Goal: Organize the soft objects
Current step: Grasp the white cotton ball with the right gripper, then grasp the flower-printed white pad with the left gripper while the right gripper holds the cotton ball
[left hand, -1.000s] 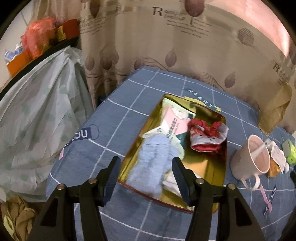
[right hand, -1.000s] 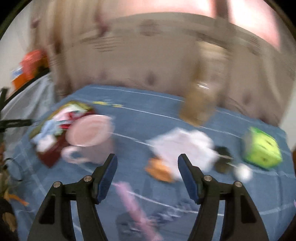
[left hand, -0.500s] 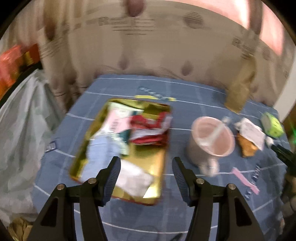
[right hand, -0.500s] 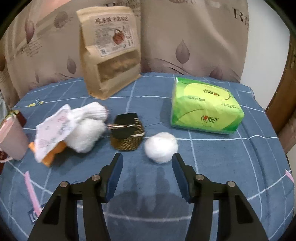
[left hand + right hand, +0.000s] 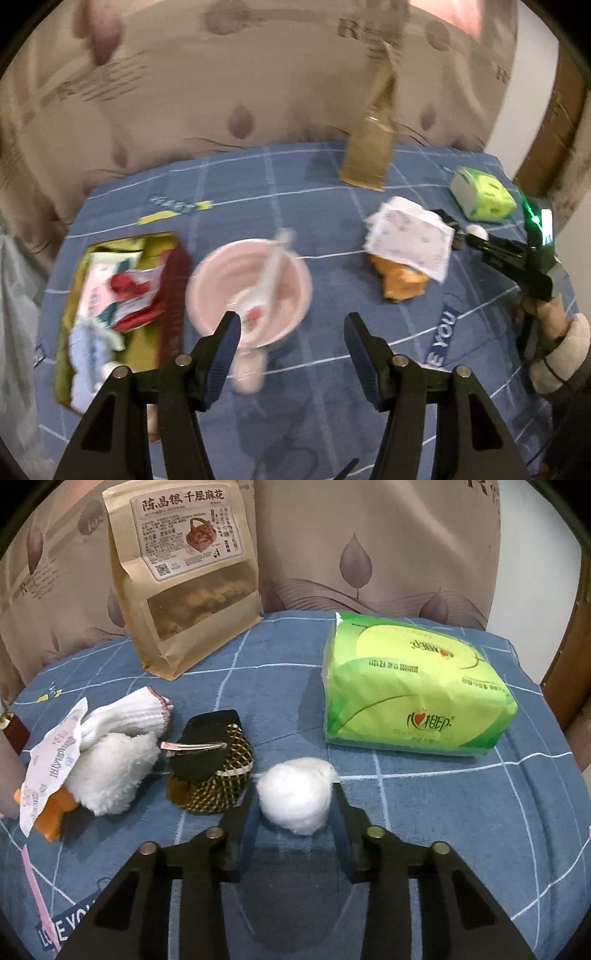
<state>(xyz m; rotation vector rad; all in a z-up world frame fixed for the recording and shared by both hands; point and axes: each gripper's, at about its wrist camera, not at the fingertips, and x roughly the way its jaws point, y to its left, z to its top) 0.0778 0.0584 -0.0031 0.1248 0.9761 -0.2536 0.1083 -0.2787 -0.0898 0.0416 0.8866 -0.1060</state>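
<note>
A white fluffy ball [image 5: 295, 797] lies on the blue checked cloth. My right gripper [image 5: 295, 799] straddles it, jaws closing, both fingers touching its sides. In the left wrist view that gripper [image 5: 476, 238] shows at the far right, held by a hand in a pale cuff. My left gripper [image 5: 291, 325] hangs open over the cloth by the pink cup [image 5: 295, 280], with nothing between its fingers. A gold tray [image 5: 142, 347] at the left holds a red-and-white sock, a blue cloth and a packet. A white plush with orange feet [image 5: 110, 771] and a white sock [image 5: 125, 712] lie left of the ball.
A dark checked hair clip [image 5: 210, 775] sits right beside the ball. A green tissue pack [image 5: 413, 686] lies behind it at the right, and a brown snack bag [image 5: 184, 576] stands against the curtain. A spoon rests in the cup. The cloth's edge curves close at the right.
My left gripper swung right, from over the tray to over the cup. My right gripper dropped to the white ball, and its jaws narrowed around it.
</note>
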